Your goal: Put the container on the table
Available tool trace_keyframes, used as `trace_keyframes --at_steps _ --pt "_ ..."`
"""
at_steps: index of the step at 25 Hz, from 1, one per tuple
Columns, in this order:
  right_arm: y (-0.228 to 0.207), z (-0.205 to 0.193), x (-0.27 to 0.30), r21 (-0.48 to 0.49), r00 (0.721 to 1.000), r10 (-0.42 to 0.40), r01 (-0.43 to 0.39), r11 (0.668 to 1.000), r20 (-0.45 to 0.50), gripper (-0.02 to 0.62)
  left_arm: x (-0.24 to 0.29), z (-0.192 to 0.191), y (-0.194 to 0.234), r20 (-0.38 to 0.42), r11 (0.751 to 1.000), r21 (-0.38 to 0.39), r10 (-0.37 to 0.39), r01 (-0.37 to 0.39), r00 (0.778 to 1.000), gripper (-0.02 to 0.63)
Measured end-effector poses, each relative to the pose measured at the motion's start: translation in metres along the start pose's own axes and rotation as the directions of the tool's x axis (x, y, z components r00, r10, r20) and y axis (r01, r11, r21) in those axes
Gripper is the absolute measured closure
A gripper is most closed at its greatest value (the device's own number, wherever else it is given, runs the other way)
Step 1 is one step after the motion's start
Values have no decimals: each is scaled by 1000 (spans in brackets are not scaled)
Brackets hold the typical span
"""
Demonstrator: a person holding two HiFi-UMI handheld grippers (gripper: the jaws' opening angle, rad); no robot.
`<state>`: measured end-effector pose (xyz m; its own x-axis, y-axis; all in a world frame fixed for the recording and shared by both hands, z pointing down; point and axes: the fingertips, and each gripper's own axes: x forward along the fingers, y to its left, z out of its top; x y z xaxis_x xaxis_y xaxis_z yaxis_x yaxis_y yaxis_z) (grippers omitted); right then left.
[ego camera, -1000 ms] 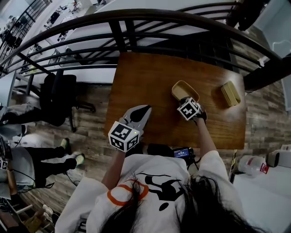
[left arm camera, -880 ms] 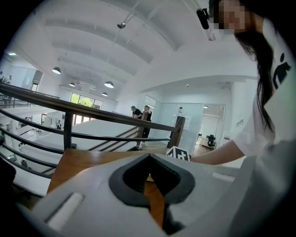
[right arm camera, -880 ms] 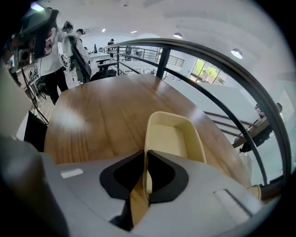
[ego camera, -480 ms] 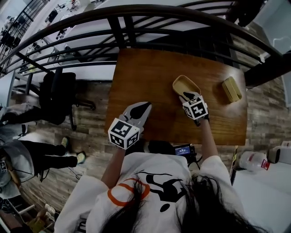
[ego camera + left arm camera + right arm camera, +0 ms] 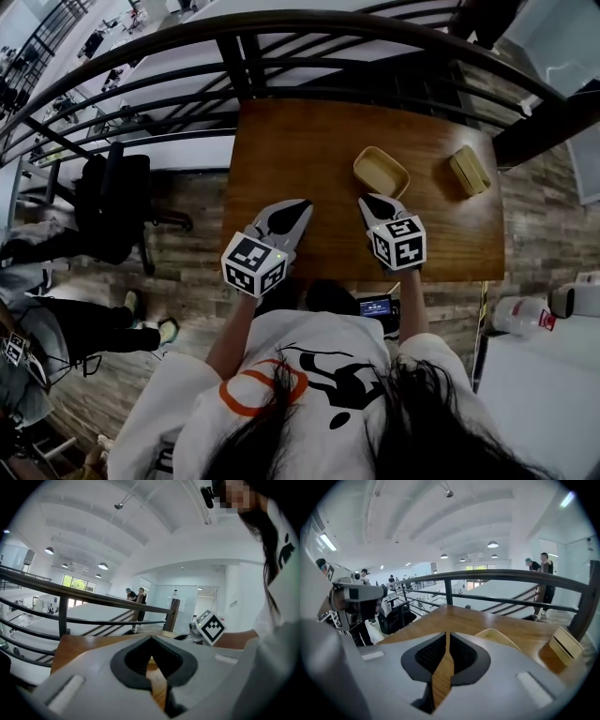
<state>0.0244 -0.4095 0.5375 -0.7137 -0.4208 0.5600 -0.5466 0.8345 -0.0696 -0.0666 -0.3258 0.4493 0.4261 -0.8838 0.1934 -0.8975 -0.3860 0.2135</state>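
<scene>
We stand at a dark railing (image 5: 309, 17) over an open hall, facing a brown wooden table (image 5: 300, 141). The tan open container (image 5: 381, 172) sits upright on it, long axis slanting from far left to near right. Our right gripper (image 5: 372, 202) hovers just short of it, jaws together and empty. The left gripper (image 5: 300, 206), also closed on nothing, is farther off.

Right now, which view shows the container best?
The head view: the whole container lies open on the table. The right gripper view shows only part of it behind the fingers; the left gripper view shows nothing certain.
</scene>
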Motion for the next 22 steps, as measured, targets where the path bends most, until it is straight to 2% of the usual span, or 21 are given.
trace_keyframes --at_steps 9,13,22 --pt "62 22 -13 108 996 -34 25 994 83 572 -33 2 10 -27 998 6 -62 62 998 604" --pt "96 33 3 166 994 -49 31 986 103 574 -52 1 37 -43 995 -2 -103 103 994 605" --pt "141 25 -26 293 978 -146 98 951 146 574 -80 -18 26 -95 972 -11 -235 235 967 604"
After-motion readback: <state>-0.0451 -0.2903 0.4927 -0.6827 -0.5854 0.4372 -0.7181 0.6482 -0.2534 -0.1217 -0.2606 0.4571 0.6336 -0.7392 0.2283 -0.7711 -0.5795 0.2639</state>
